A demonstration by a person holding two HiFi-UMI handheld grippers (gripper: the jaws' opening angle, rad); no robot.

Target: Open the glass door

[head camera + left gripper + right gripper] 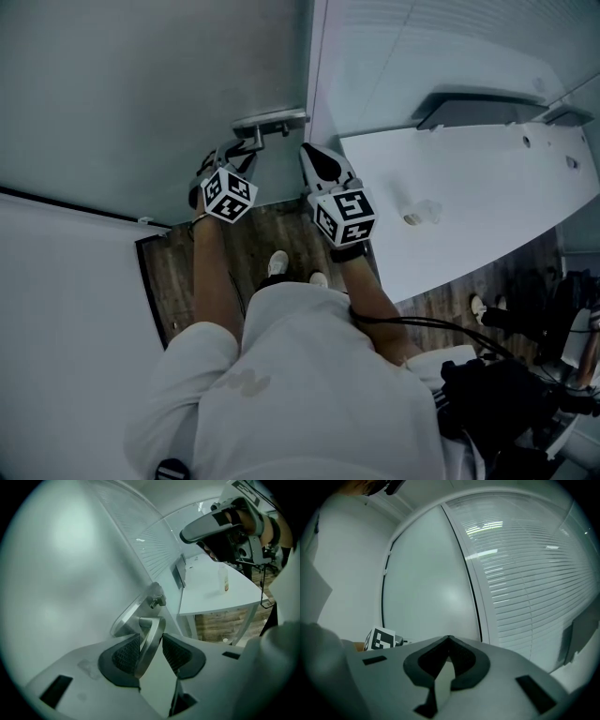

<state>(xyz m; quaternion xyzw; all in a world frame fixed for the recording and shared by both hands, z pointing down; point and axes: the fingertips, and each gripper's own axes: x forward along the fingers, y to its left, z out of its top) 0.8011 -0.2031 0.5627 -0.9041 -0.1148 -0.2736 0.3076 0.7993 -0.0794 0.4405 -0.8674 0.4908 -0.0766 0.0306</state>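
Your left claw pinches the handle of the door at mid-frame; your right claw, just right, is pressed together, empty.

The door handle had its lower end hidden between the pads of the left gripper. Beyond the jaws, to their right, a small container on the white table (blurred) was too small to identify.
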